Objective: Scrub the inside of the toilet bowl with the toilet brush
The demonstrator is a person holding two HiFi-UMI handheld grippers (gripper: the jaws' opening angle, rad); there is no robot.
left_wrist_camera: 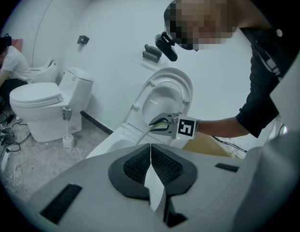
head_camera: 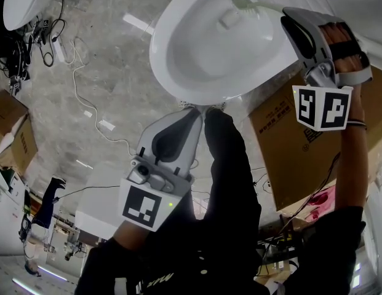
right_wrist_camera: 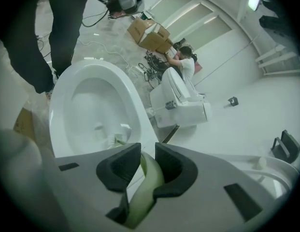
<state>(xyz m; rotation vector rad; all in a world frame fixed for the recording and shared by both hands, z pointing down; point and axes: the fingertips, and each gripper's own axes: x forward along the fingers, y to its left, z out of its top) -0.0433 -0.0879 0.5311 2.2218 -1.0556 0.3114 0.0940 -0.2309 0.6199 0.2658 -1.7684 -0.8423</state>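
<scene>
A steep downward look onto a white toilet bowl [head_camera: 197,54] at the top of the head view. The right hand-held gripper [head_camera: 290,16], at 2 o'clock of the bowl, pinches the pale green handle of the toilet brush [head_camera: 252,5] between its dark pads. The brush's bristled head lies inside the bowl, against the inner wall near 1 o'clock. The left hand-held gripper [head_camera: 202,110] hangs just below the rim at 6 o'clock, its jaws pressed together on nothing.

The brush looks light, with a slim, stiff, smooth plastic handle and soft bristles. Under scrubbing pressure the handle may twist or slide in the pads. The grip sits high on the handle, well away from the head, and probably calls for a firm squeeze.
</scene>
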